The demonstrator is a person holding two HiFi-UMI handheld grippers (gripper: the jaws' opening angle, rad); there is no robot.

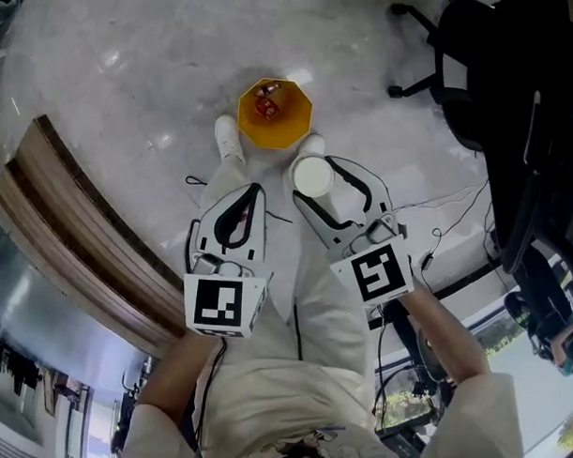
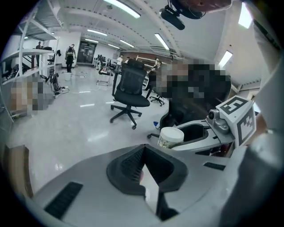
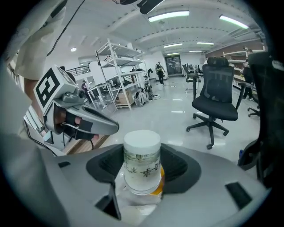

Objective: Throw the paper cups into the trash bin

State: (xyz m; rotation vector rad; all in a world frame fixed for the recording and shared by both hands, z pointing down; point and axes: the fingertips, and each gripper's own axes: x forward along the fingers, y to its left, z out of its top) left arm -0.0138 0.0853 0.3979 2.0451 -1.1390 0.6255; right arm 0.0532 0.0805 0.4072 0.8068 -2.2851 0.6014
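**Cup gripped beside the bin, other tongs closed and empty**

A pale, glossy floor (image 1: 133, 68) fills the head view. A black office chair (image 1: 480, 70) stands at the upper right, and a curved wooden bench (image 1: 70, 235) runs along the left side. The person stands in white trousers (image 1: 325, 328), with white shoes (image 1: 229, 137) on either side of the bin.

The right gripper (image 1: 318, 185) points down and forward. Its jaws are spread wide and press against both sides of a paper cup (image 1: 313, 174). In its own view the cup sits squarely between the dark pads, with its white end facing the camera.

The left gripper (image 1: 250, 196) hangs beside the right one at about the same height, a little apart from it. Its jaws are brought together, and its own view shows nothing between them.

The orange-yellow trash bin (image 1: 299, 125) stands on the floor between the shoes, with its mouth open upward. In the head view the held cup shows just short of the bin's near rim, over the right shoe and not over the opening. A small red object (image 1: 265, 106) lies inside the bin, too small to identify.
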